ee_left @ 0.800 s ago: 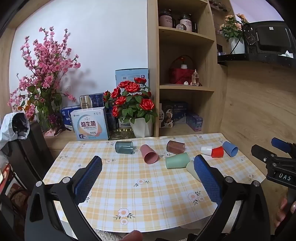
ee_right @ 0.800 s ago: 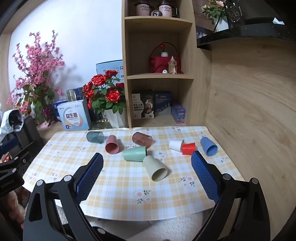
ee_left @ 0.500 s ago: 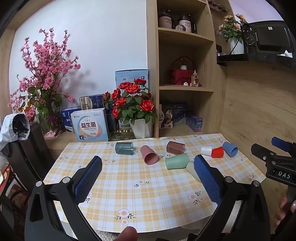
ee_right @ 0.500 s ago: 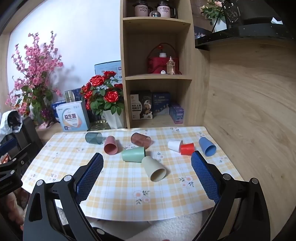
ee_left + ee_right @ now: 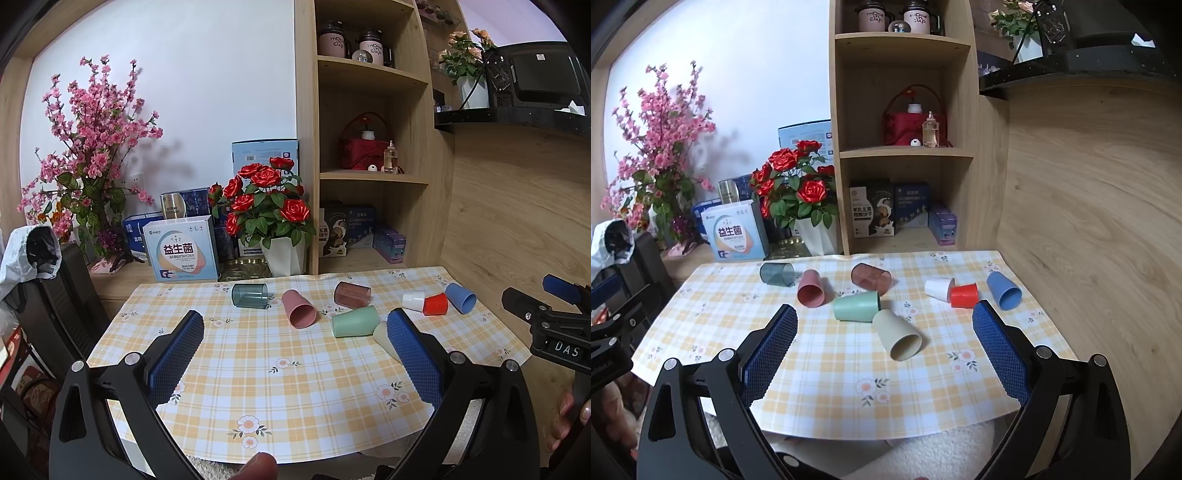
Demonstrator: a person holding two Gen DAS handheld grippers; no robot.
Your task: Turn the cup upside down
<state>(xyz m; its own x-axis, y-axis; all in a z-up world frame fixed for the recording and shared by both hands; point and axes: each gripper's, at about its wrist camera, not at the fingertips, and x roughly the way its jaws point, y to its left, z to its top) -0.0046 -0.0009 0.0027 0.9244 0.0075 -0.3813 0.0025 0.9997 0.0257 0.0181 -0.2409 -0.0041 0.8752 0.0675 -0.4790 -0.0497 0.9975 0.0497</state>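
Several cups lie on their sides on the checked tablecloth (image 5: 827, 369): a grey-blue clear cup (image 5: 776, 274), a pink cup (image 5: 811, 288), a brown clear cup (image 5: 870, 277), a green cup (image 5: 856, 306), a beige cup (image 5: 899, 335), a white cup (image 5: 938, 289), a red cup (image 5: 964, 295) and a blue cup (image 5: 1004, 291). My right gripper (image 5: 884, 350) is open and empty, above the table's front edge, with the beige cup just beyond its fingers. My left gripper (image 5: 295, 354) is open and empty above the front of the table; its right finger (image 5: 410, 354) hides part of the beige cup (image 5: 382, 336).
A rose pot (image 5: 284, 254), boxes (image 5: 181, 249) and a pink blossom plant (image 5: 88, 173) stand behind the table. A wooden shelf unit (image 5: 905, 147) rises at the back, a wood wall (image 5: 1089, 221) on the right. A black chair (image 5: 55, 302) stands at the left.
Both grippers have shifted slightly; the right wrist view has edged a little closer to the table. The cups have not moved and both grippers stay open.
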